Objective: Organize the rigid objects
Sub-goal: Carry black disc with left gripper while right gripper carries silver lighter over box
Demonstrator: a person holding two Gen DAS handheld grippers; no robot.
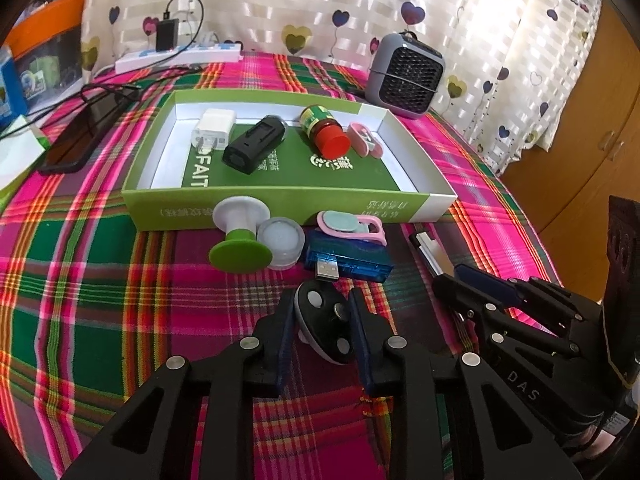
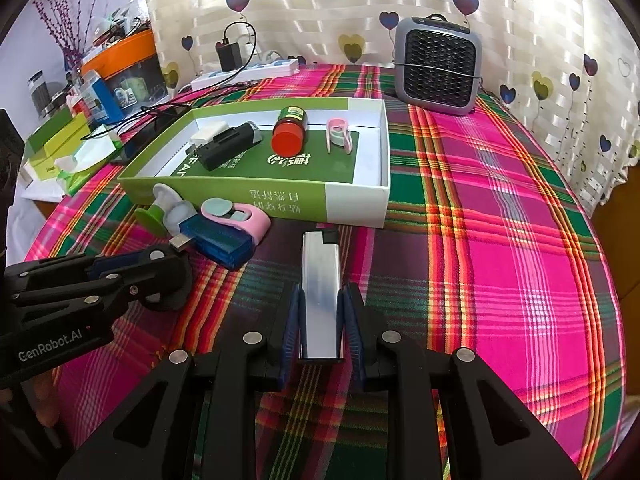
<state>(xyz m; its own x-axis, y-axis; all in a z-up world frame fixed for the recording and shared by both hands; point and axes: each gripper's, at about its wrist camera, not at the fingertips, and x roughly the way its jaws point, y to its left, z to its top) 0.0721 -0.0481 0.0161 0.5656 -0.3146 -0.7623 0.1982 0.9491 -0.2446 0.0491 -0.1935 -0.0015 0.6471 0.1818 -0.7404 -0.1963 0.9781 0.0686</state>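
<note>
A green and white box (image 1: 280, 200) (image 2: 352, 200) lies open on the plaid table. In it are a white charger (image 1: 214, 128), a black device (image 1: 254, 144), a red-capped bottle (image 1: 326, 132) and a pink clip (image 1: 364, 140). My left gripper (image 1: 320, 324) is shut on a black oval remote (image 1: 326, 320) just above the cloth. My right gripper (image 2: 320, 320) is shut on a silver lighter (image 2: 321, 296). In front of the box lie a green spool (image 1: 240, 236), a white cap (image 1: 282, 246), a blue USB device (image 1: 348, 264) and a second pink clip (image 1: 352, 226).
A grey fan heater (image 1: 406, 76) stands at the back right. A power strip (image 1: 180, 54) with a black adapter, cables and a dark phone (image 1: 88, 132) lie at the back left. Small boxes (image 2: 60, 148) crowd the left edge. A wooden cabinet (image 1: 580, 152) is at the right.
</note>
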